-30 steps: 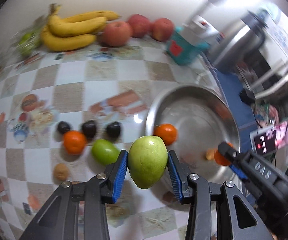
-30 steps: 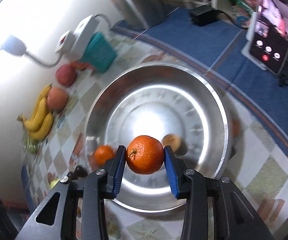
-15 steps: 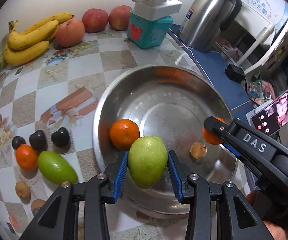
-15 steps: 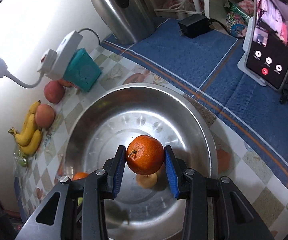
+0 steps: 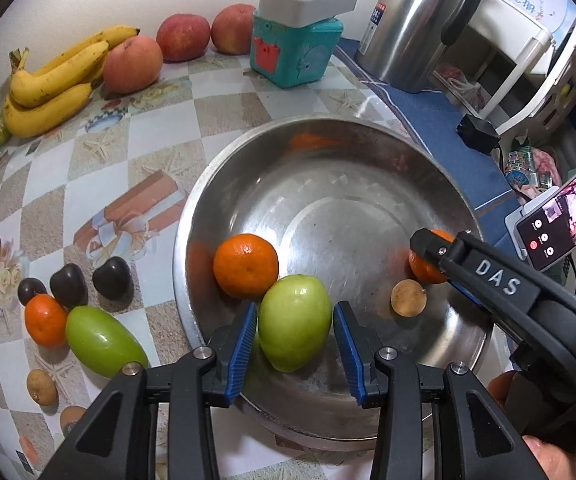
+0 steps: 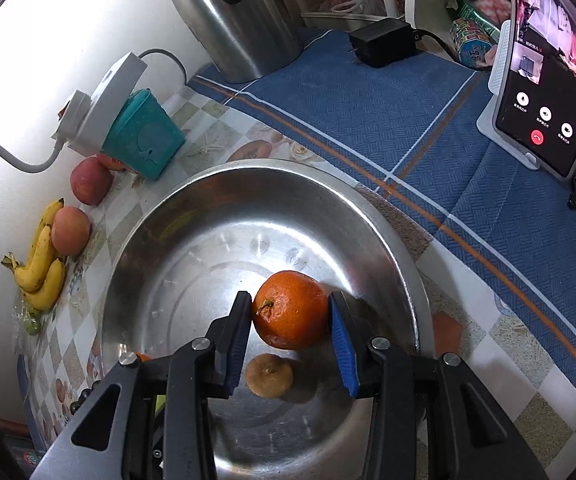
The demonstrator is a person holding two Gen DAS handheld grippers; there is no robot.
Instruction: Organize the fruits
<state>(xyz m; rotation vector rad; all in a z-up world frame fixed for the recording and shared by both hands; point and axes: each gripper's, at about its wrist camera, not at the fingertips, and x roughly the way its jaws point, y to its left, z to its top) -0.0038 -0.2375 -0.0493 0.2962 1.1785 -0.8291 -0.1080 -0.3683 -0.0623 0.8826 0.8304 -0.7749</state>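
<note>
Now both grippers are seen over the steel bowl (image 5: 192,216), having been brought across from the checkered tablecloth (image 5: 148,128) side and lowered; release into the bowl is judged imminent. The bowl fills lower centre of both views. Held inside it already: a loose orange (image 5: 245,265) at left and a small brown fruit (image 5: 409,298) at lower right. The left gripper (image 5: 295,330) is clamped partway closed on a green mango-like fruit (image 5: 294,322), bottom centre, just above the bowl floor. The right gripper (image 6: 291,326) is likewise closed on an orange (image 6: 290,309), directly above the brown fruit. Left on the cloth at lower left: another green fruit (image 5: 104,340), a small orange (image 5: 45,320), dark plums (image 5: 88,280).
</note>
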